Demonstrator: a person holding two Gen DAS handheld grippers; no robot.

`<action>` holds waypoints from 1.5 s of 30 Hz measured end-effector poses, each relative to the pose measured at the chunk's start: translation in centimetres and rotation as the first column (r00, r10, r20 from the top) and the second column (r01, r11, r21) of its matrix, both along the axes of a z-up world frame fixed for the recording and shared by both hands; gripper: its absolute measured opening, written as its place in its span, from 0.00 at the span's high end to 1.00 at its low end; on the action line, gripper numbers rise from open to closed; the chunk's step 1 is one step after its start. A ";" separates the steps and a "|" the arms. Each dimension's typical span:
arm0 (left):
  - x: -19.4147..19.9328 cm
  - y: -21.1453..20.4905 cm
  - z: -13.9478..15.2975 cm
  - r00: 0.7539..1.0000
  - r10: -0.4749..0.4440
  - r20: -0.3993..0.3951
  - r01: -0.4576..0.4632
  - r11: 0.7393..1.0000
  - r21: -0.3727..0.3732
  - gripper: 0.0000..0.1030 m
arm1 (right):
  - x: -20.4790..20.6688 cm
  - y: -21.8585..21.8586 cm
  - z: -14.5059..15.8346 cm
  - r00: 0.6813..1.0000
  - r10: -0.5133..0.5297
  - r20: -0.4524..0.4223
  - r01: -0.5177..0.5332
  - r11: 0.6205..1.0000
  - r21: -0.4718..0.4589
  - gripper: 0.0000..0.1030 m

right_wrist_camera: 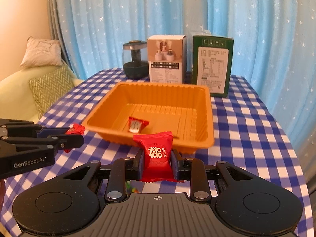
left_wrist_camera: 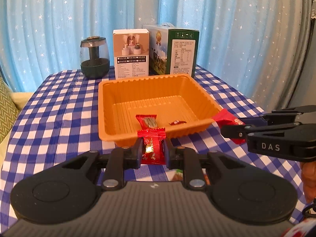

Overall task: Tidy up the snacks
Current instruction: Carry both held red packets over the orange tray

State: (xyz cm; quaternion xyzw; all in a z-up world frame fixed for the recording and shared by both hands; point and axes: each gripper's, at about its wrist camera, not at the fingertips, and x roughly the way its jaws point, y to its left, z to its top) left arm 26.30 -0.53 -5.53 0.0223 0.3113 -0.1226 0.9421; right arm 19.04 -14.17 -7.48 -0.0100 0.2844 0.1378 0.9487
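Blue starry curtain [left_wrist_camera: 59,19], checked tablecloth [left_wrist_camera: 59,108]; each hand-held gripper [left_wrist_camera: 153,150] [right_wrist_camera: 157,161] pinches red candy [left_wrist_camera: 153,148] [right_wrist_camera: 157,156].

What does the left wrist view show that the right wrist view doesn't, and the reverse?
Only the left wrist view: a second small red candy in the orange tray. Only the right wrist view: a sofa with cushions. Both: each gripper, left and right, shut on a red packet, left's, right's, the tray and the boxes.

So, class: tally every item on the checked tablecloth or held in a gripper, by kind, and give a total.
Red foil-wrapped sweets: 4
Orange ribbed plastic tray: 1
Printed cardboard boxes: 2
Dark green glass humidifier: 1
Total: 8
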 end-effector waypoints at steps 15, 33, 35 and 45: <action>5.6 0.6 0.7 1.000 0.017 0.009 -0.017 1.000 -0.005 0.81 | 6.3 0.4 1.0 1.000 -0.028 -0.005 0.028 0.999 0.024 0.72; 10.5 1.0 -1.3 0.998 0.020 -0.051 -0.021 1.000 -0.019 0.81 | 11.5 0.7 -0.8 0.996 -0.066 -0.053 0.067 0.998 0.005 0.72; 10.9 1.1 -1.4 0.998 0.022 -0.055 -0.023 1.000 -0.019 0.81 | 11.7 0.8 -1.0 0.996 -0.065 -0.056 0.065 0.998 -0.001 0.72; 12.7 1.5 -2.0 0.997 0.045 -0.067 -0.048 0.998 -0.031 0.81 | 12.5 0.3 -1.6 0.993 -0.084 -0.078 0.085 0.996 0.015 0.72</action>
